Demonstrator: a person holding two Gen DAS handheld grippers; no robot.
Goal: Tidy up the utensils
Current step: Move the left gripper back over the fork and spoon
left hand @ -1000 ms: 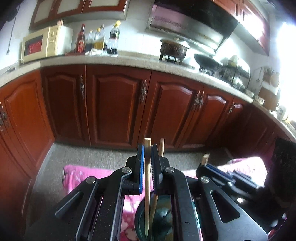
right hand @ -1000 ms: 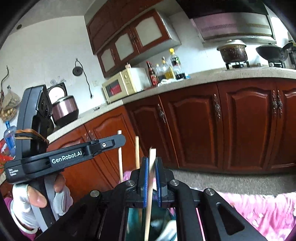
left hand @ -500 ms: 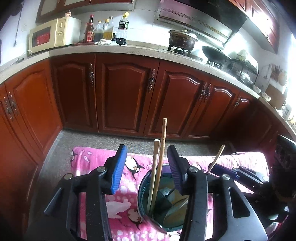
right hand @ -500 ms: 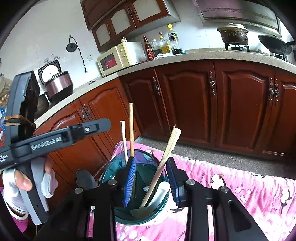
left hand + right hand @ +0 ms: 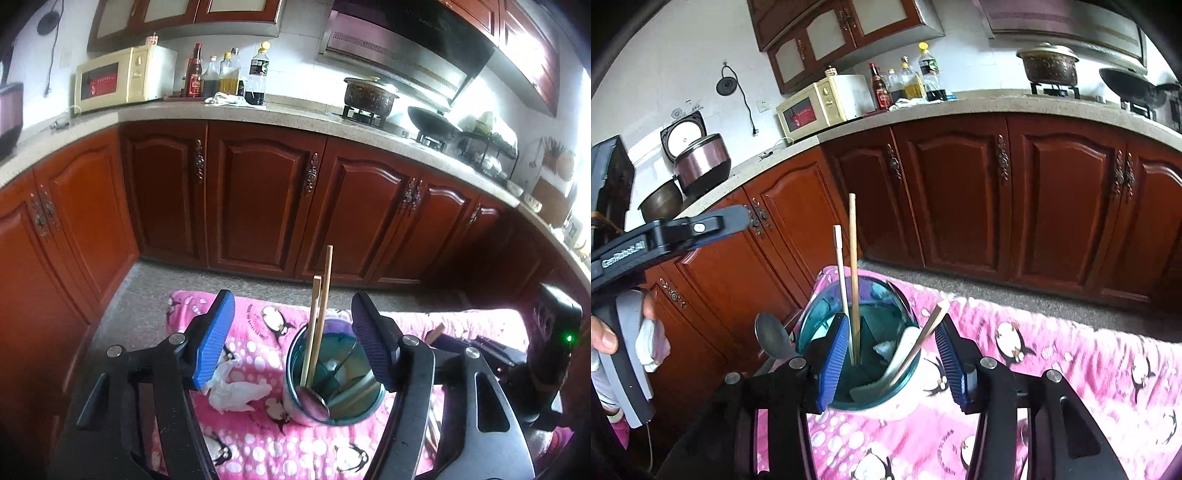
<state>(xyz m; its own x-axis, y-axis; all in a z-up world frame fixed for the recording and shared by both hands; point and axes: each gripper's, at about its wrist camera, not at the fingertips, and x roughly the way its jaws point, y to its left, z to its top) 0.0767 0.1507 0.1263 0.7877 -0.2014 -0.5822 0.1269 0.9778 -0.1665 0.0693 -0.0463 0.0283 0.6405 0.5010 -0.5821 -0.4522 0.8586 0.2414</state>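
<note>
We were at the release step: left claw (image 5: 291, 339) & right claw (image 5: 892, 363) both opening, nothing gripped, chopsticks (image 5: 318, 317) standing in the teal cup (image 5: 295, 398); next, prob. fetch another utensil beside the cup.

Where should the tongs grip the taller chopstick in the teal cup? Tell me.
Grip the taller chopstick on its bare upper shaft, coming from above. It stands nearly upright, well clear of the teal cup rim, with the shorter stick close beside it.

Three chopsticks (image 5: 852, 273), one teal cup (image 5: 857, 328), two spoons (image 5: 774, 338) — four bottles (image 5: 225, 74), one microwave (image 5: 123, 79).
</note>
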